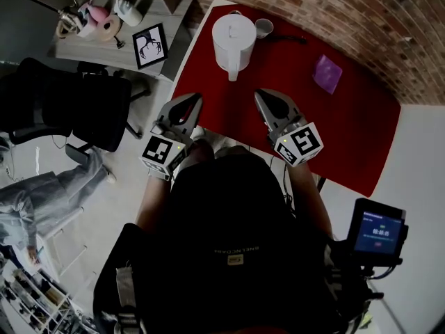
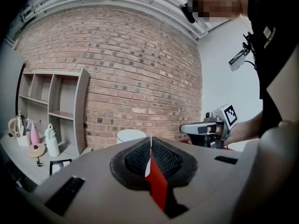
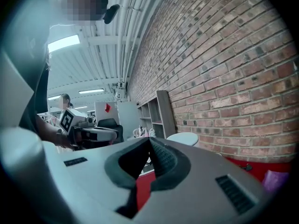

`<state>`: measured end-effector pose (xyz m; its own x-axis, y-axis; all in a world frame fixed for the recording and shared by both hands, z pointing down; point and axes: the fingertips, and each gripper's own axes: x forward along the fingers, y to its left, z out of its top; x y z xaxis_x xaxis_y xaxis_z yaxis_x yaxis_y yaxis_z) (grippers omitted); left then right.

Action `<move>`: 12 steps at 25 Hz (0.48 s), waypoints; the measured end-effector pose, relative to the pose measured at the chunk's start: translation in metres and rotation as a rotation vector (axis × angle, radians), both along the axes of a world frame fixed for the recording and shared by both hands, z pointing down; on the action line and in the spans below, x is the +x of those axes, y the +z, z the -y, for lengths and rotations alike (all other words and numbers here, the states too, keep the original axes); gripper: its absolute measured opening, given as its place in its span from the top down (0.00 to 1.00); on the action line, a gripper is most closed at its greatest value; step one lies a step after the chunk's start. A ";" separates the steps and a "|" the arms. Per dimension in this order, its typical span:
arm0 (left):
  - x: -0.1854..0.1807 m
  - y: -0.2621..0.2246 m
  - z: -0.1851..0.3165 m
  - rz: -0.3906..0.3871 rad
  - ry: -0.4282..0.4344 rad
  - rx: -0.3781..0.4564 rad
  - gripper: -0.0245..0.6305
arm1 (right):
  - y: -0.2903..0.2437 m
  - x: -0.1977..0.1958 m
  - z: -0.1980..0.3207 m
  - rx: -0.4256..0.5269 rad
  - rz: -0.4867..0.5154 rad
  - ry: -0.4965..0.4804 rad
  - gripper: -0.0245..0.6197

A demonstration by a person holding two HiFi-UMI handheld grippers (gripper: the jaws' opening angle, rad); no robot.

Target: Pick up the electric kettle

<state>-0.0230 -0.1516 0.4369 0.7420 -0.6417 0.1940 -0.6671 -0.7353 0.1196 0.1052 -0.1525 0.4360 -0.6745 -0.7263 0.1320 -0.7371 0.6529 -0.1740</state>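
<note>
Fingers [image 2: 138, 155] of the left gripper [image 1: 195, 97] are pressed together with nothing between them, and the right gripper [image 1: 260, 93] likewise has its pads meeting at the tips, empty. Both hover side by side over the near edge of the red table [image 1: 348, 131], pointing toward the white electric kettle [image 1: 233, 40]. It stands upright near the table's far edge, well apart from both grippers, its handle facing the person. A white cup [image 1: 263, 28] sits just beside it, and a purple packet [image 1: 327, 73] lies farther right. Left of the table, a framed picture [image 1: 150, 46] leans on a grey desk [image 1: 97, 53], with a black office chair [image 1: 90, 106] nearby.
</note>
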 end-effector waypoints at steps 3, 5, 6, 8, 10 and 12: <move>0.005 0.001 0.004 0.005 0.019 -0.004 0.95 | -0.001 0.005 0.003 0.000 -0.002 0.015 0.96; 0.009 0.001 0.008 0.005 0.035 -0.004 0.95 | -0.002 0.008 0.005 0.000 -0.005 0.026 0.96; 0.011 0.001 0.010 0.004 0.043 -0.005 0.95 | -0.002 0.010 0.006 0.000 -0.005 0.033 0.96; 0.014 0.002 0.014 0.003 0.061 -0.009 0.95 | -0.001 0.012 0.008 -0.001 -0.006 0.048 0.96; 0.016 0.004 0.018 0.003 0.077 -0.012 0.95 | 0.000 0.014 0.010 -0.004 -0.006 0.063 0.96; 0.018 0.005 0.022 -0.001 0.088 -0.015 0.95 | 0.001 0.015 0.012 -0.010 -0.007 0.076 0.96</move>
<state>-0.0047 -0.1737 0.4418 0.7956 -0.5709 0.2027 -0.5998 -0.7892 0.1315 0.1204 -0.1645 0.4366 -0.6165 -0.7741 0.1440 -0.7858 0.5934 -0.1743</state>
